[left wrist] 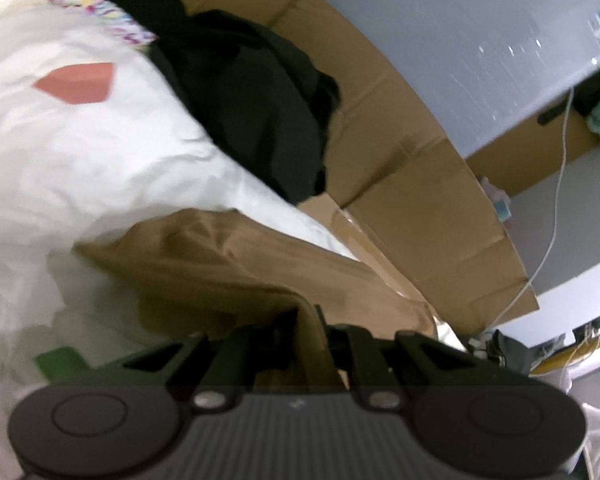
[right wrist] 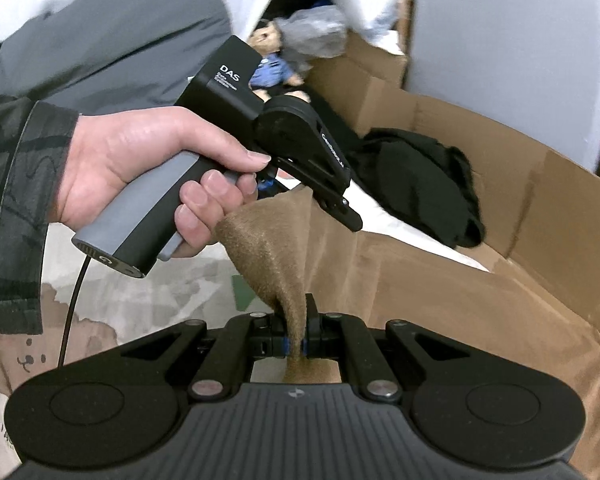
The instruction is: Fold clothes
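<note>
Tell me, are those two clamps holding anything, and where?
Both are: the left gripper and right gripper each pinch the edge of the fuzzy brown fabric garment, at separate spots.

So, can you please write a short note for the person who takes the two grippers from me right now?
Left gripper: shut on the brown cloth.
Right gripper: shut on the same cloth, at another part of its edge.
Things: the cloth hangs between the grippers and trails onto the white sheet. A black garment lies by the cardboard box.
Done: cloth picked up at two points; no fold visible yet.
Left: spread it, fold it, then probably the black garment.
</note>
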